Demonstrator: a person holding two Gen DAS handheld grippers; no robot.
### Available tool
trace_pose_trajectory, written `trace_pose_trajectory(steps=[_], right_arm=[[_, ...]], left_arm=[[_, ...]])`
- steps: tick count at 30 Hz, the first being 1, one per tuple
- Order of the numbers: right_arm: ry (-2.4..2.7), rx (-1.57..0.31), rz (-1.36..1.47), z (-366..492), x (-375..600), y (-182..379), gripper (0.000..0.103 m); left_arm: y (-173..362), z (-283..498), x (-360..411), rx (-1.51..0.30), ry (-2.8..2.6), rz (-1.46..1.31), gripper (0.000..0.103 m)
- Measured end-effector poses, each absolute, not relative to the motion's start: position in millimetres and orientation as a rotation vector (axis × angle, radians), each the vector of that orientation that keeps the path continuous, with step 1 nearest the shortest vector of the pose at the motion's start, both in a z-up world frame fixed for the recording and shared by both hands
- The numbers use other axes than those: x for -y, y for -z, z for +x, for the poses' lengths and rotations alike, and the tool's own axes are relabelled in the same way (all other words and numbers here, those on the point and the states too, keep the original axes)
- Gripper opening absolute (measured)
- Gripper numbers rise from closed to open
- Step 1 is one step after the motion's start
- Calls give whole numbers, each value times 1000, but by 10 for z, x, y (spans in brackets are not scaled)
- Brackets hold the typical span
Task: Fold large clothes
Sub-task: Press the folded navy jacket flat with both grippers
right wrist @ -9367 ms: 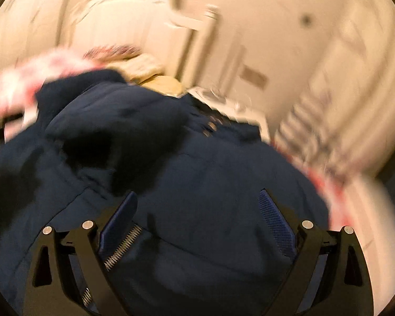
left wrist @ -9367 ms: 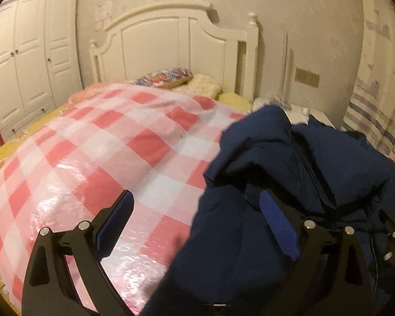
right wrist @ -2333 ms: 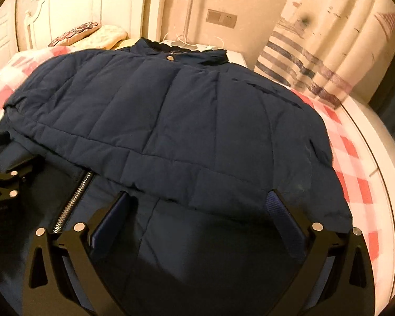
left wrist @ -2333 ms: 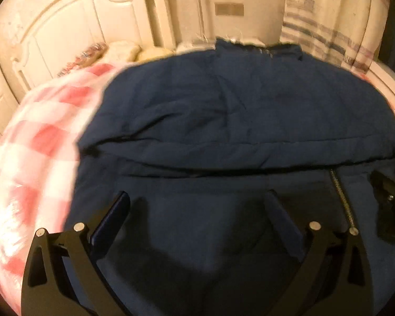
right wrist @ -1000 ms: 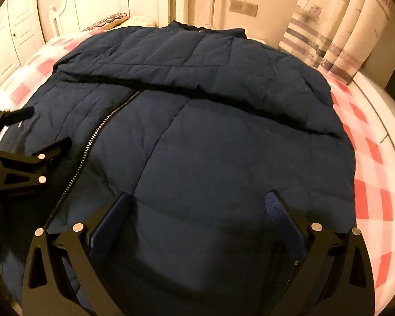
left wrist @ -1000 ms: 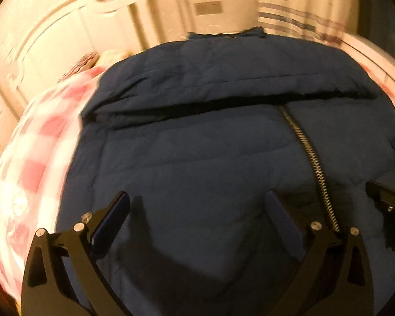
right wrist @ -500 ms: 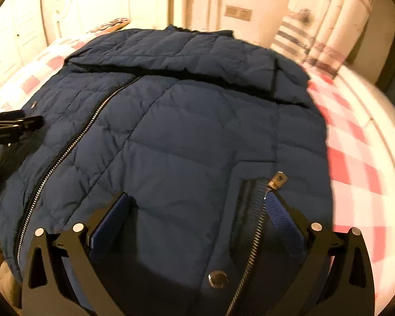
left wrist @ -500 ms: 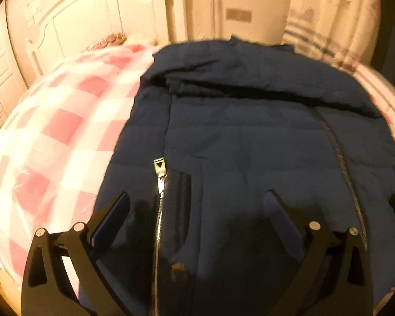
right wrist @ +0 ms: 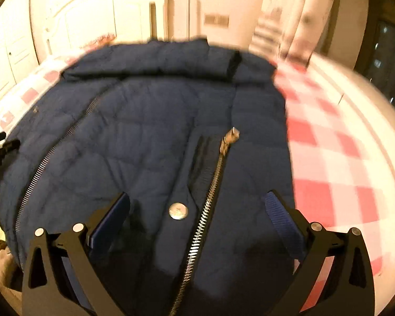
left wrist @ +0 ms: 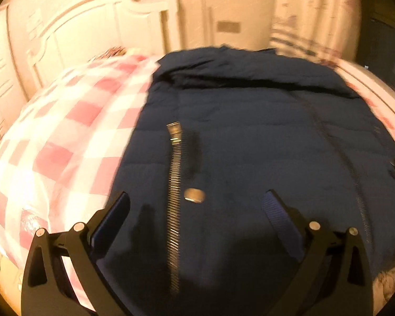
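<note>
Left gripper [left wrist: 196, 205] spread wide above near hem, clasping nothing. Right gripper [right wrist: 197, 205] likewise agape, nothing held, straddling pocket zipper [right wrist: 210, 197] and snap button [right wrist: 178, 211]. Navy quilted jacket [left wrist: 250, 137] flat, front up, on pink-checked bedspread [left wrist: 65, 131]. Beyond: white headboard [left wrist: 105, 29], striped curtain [right wrist: 289, 26].

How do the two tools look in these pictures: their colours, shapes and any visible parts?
Both look alike. The left tool and the right tool each have two black, angular fingers with triangular cut-outs, spreading in a V. Each finger carries two round silver screw heads and a flat blue pad of woven-looking texture on its inner face. No cables, markings, sleeves or hands are visible.
</note>
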State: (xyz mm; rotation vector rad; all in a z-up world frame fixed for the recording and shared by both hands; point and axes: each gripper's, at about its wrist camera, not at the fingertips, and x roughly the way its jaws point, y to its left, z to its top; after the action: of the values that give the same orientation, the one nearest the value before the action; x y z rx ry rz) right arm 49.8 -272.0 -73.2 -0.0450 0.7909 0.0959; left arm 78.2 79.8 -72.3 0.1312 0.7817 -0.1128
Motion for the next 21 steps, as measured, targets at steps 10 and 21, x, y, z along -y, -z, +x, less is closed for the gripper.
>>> trace_pose_trajectory(steps=[10,21], right_arm=[[-194,-795,-175,386,2227,1011,99],[-173,-809,-91,207,2444,1047,99]], left_arm=[[980,618,-480,-767,133,256,101],[1018,650,-540,-774,150,217,101]])
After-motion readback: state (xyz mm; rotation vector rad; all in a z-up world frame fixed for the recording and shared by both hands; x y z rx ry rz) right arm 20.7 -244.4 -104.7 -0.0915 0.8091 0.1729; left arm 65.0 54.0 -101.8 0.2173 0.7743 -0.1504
